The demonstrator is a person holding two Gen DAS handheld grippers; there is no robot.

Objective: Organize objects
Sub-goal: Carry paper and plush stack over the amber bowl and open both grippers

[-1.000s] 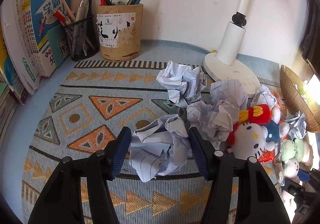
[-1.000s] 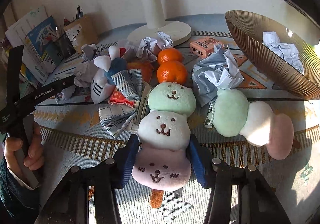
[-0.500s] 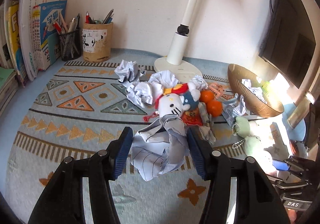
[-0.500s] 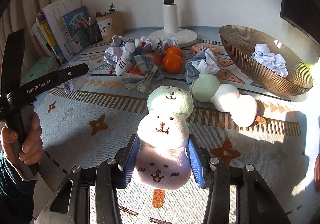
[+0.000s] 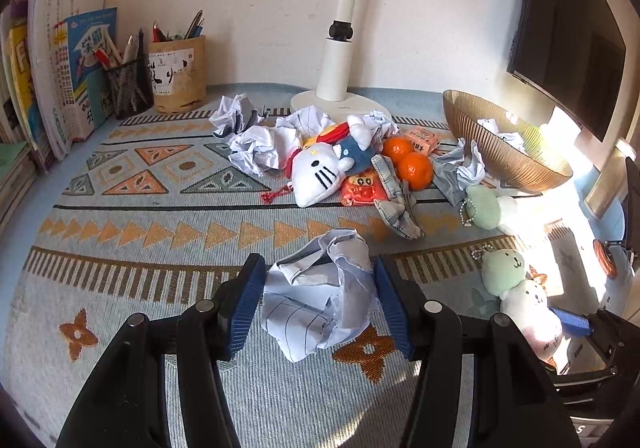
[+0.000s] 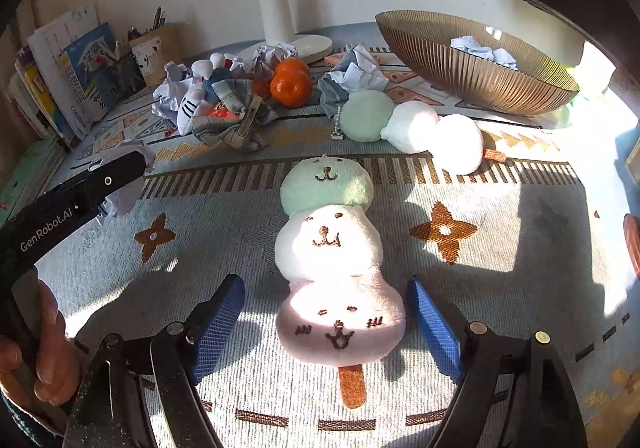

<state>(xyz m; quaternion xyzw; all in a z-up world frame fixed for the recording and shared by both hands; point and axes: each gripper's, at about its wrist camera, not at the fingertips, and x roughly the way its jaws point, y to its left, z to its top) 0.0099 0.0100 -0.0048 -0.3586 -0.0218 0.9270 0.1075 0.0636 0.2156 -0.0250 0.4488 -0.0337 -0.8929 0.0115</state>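
Pinching crumpled lined paper (image 5: pixel 324 296), left hand-held gripper (image 5: pixel 320 304), right hand-held gripper (image 6: pixel 326 322) spread around three-ball plush (image 6: pixel 332 264)

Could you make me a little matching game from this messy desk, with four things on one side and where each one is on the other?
Things:
1. crumpled paper ball
2. dango plush with faces
3. pens
4. two oranges

Places:
A. in the cork holder
B. between the left gripper pads
C. beside the Hello Kitty plush
D. on the rug, between the open right gripper fingers

Pairs: 1-B, 2-D, 3-A, 4-C
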